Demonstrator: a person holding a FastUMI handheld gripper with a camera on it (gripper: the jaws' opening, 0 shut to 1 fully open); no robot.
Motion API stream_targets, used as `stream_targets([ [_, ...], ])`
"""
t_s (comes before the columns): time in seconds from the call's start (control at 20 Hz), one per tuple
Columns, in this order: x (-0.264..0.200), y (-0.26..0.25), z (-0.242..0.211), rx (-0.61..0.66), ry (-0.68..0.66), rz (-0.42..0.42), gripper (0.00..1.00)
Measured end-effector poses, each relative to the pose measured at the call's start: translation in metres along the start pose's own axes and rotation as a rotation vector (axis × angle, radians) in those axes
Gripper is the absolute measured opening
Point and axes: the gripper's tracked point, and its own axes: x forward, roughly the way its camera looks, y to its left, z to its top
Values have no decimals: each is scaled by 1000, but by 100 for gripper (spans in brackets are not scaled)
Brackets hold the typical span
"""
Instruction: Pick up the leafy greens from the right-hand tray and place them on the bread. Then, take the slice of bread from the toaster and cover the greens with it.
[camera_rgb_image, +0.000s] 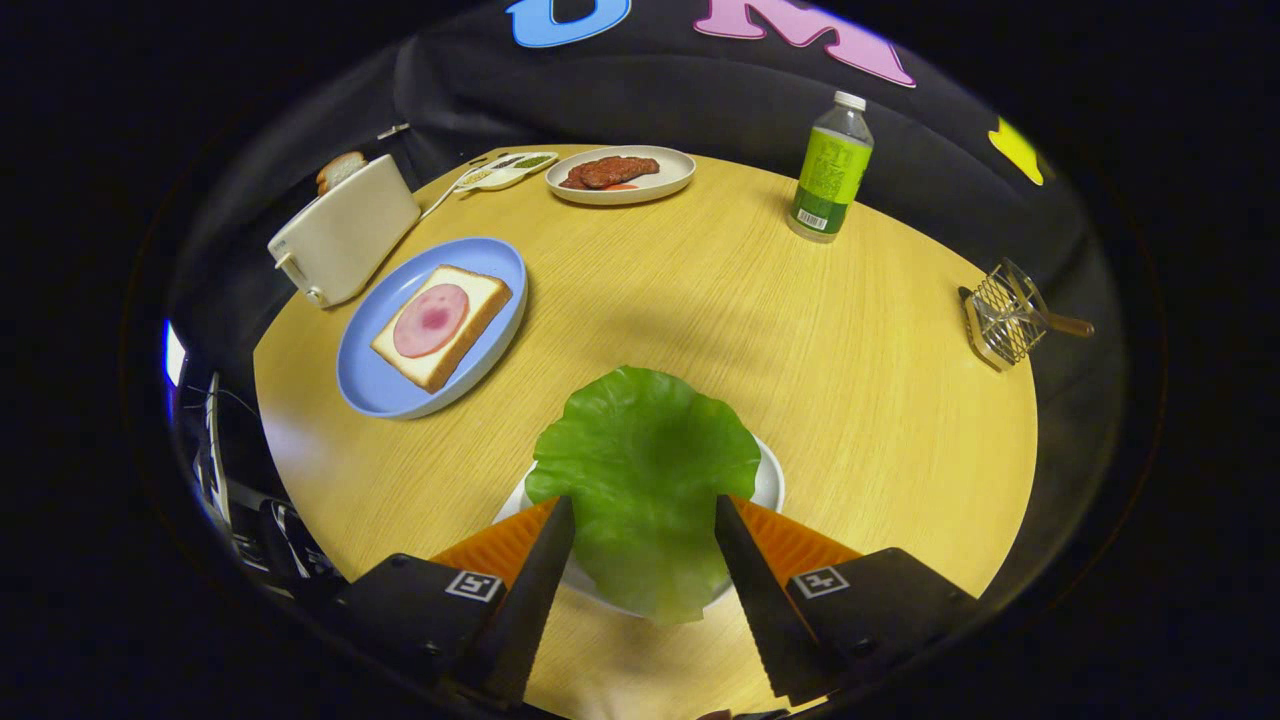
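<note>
Round wooden table (800, 330); gripper (645, 515) fingers spread either side of lettuce leaf (640, 470) on white tray (770, 480), likely lined up to pinch; bread (440, 325) waits on blue plate (375, 380)

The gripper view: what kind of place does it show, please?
Probably a staged kitchen table in a recording booth: a round wooden table before black cloth, with a toaster and bread on a blue plate. The gripper hangs open over the lettuce leaf.

the lettuce leaf (645, 480) hides most of the white tray (771, 480) beneath it. the toaster (343, 238) hides all but the top of its bread slice (340, 169). the condiment dish (505, 170) holds contents too small to identify.
</note>
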Motion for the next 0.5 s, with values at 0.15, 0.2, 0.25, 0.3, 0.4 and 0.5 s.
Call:
stream_targets([
  [0.15, 14, -1, -2, -24, 26, -5, 87],
  [0.2, 18, -2, -6, -32, 47, -9, 85],
  [0.25, 18, -1, -4, -38, 48, -9, 84],
  [0.3, 19, -2, -5, -47, 56, -10, 85],
  [0.4, 19, -4, -6, -50, 72, -6, 83],
  [0.5, 19, -7, -5, -43, 86, -10, 70],
])
